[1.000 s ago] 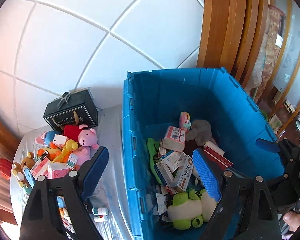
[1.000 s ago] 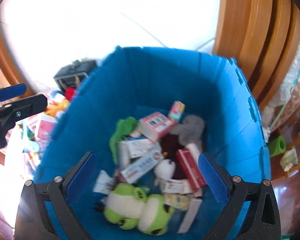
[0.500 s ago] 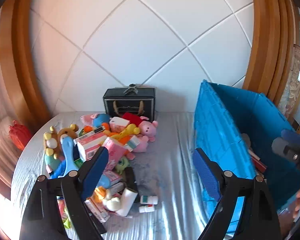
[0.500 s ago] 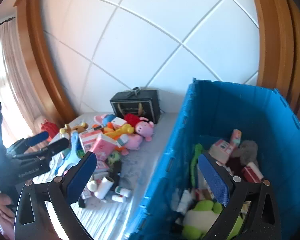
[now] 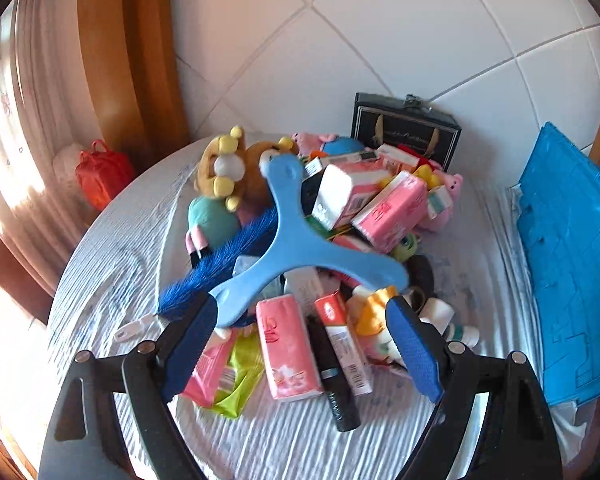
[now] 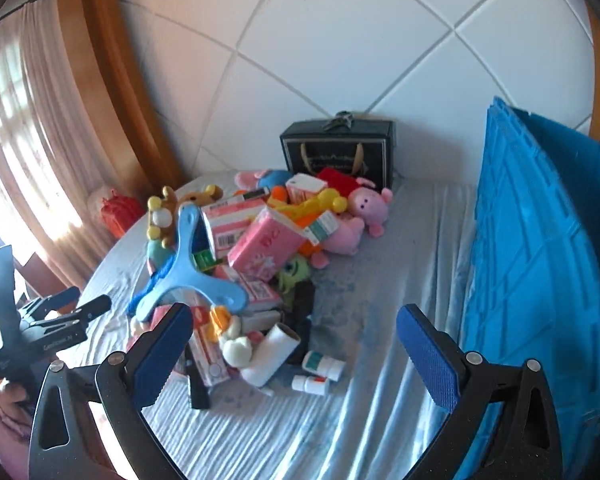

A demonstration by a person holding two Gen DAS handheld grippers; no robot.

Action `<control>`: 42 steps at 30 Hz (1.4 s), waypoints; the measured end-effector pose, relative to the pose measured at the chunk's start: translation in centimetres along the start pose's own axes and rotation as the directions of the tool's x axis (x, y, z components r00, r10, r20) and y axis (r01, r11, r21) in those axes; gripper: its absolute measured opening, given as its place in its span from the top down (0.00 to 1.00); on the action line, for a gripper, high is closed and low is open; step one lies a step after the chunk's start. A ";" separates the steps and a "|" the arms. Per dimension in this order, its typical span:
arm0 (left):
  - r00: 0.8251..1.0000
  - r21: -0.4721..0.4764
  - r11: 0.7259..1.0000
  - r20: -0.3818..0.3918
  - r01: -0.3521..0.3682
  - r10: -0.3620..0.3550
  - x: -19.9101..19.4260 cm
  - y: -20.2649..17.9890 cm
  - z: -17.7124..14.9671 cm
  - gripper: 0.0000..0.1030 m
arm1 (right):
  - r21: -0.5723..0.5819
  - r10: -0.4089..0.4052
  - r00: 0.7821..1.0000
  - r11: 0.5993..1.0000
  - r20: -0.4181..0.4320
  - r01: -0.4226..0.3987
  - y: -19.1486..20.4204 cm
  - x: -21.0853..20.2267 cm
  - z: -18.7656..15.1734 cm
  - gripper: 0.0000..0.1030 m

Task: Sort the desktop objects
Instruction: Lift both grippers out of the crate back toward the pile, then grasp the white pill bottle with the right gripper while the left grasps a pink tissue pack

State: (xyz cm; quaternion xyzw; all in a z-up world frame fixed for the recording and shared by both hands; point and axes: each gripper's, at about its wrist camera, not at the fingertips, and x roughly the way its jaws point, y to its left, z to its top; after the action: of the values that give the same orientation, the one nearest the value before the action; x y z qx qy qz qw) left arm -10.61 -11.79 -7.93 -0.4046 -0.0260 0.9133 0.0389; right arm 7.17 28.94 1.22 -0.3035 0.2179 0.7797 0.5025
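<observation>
The pile of toys and boxes is sitting in the middle of the table, reaching toward the back edge by the wall. A blue three-armed toy is lying on top of the pile, leaning over pink packs and a bear. A pink pack and a black tube are lying at the near side of the pile. Two small white bottles are lying loose on the cloth next to it. A black box is standing at the back edge. The blue bin is standing at the right edge of the table, apart from the pile.

The left gripper is hanging just over the near side of the pile, wide open and holding nothing. The right gripper is also wide open and empty, hanging over the bare cloth between the pile and the bin.

Things could go wrong here. The blue toy's arm is lying right by the left gripper's finger, so reaching down for the pink pack might bump it and tip the pile. The little bottles are round and could roll off the table if something knocks them.
</observation>
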 end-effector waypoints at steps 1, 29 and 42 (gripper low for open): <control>1.000 -0.007 1.000 -0.010 -0.004 0.004 0.9 0.6 -0.8 0.16 | 0.011 0.004 1.000 1.000 -0.019 -0.004 -0.3 1.1 -0.8 0.00; 0.949 -0.085 0.995 -0.314 -0.046 0.017 14.5 1.5 -7.7 0.52 | -0.012 -0.017 0.902 1.000 -0.431 0.013 -3.3 18.8 -12.1 0.08; 0.954 -0.031 0.998 -0.297 -0.063 0.051 13.8 1.0 -8.2 0.53 | -0.077 -0.054 0.878 0.997 -0.475 0.020 -1.3 22.0 -12.2 0.48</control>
State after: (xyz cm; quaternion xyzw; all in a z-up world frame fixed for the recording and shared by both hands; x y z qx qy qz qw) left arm -13.78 -11.38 -23.67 -0.5380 -0.0264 0.8425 0.0080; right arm 4.64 35.93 -22.85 -0.5074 0.3017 0.6784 0.4374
